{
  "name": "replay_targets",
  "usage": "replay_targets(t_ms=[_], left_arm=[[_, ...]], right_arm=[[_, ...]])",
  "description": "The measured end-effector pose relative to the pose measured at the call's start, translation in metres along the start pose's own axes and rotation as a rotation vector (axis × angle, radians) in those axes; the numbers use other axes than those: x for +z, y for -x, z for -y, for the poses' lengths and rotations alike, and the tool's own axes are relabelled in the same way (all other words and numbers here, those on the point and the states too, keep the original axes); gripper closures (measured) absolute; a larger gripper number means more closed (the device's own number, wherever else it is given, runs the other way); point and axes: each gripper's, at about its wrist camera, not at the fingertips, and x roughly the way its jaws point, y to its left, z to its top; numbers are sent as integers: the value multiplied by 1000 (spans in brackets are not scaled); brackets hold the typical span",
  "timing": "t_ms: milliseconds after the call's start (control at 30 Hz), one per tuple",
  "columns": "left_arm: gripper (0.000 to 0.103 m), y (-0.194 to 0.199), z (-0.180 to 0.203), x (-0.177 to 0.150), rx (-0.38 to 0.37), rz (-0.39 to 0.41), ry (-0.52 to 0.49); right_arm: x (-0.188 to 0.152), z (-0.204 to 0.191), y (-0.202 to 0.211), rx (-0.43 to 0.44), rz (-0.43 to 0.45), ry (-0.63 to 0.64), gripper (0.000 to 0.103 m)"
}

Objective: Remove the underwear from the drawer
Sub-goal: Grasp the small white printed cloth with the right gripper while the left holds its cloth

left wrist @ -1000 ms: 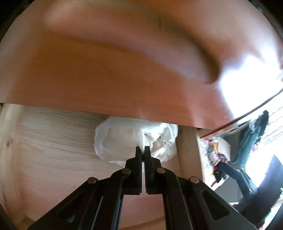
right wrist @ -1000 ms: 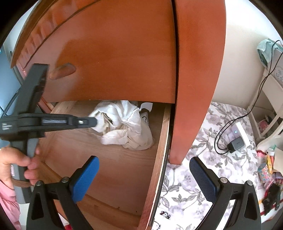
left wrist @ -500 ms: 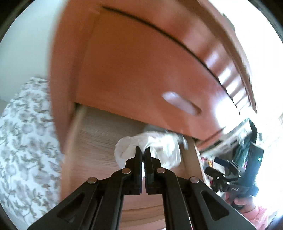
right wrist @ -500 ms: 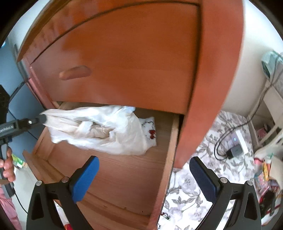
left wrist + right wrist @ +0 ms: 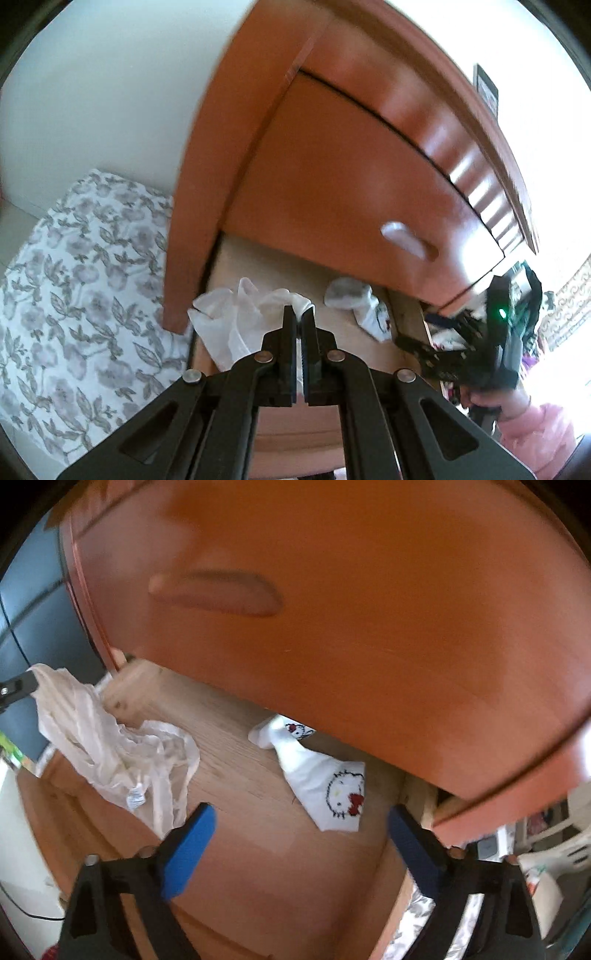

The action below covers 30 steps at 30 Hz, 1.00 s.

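Left gripper (image 5: 300, 314) clamped on white underwear (image 5: 107, 746) — cloth hangs from its tips over the drawer's (image 5: 258, 834) left edge, lifted off the floor. Right gripper (image 5: 301, 834) jaws wide apart above the drawer — printed white garment (image 5: 321, 779) lies inside

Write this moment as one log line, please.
left gripper: shut on white underwear | lifting over drawer | right gripper: open
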Motion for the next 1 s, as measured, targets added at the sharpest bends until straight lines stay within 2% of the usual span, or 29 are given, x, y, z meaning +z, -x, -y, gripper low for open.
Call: replay_targets(t_ms=[33, 133, 267, 433, 533, 633, 733, 900, 1000], left_arm=[[102, -4, 1, -3, -10, -11, -3], [102, -12, 3, -8, -27, -27, -2], [102, -24, 5, -13, -50, -50, 0], [102, -37, 5, -17, -67, -78, -2], [102, -41, 6, -20, -79, -93, -1], [102, -46, 6, -22, -88, -102, -1], [102, -50, 5, -24, -96, -111, 0], [102, -58, 5, -26, -101, -127, 3], [102, -60, 5, -26, -102, -129, 4]], right_arm=[[2, -5, -5, -10, -8, 16, 20], [9, -15, -13, -52, -15, 76, 24], [16, -28, -25, -87, -33, 166, 36], [23, -47, -42, -125, -59, 266, 42], [28, -53, -51, -184, -82, 311, 49], [34, -55, -60, -216, -101, 327, 54], [39, -58, -68, -239, -120, 343, 63], [41, -65, -78, -280, -141, 375, 69], [45, -69, -82, -305, -142, 382, 84]])
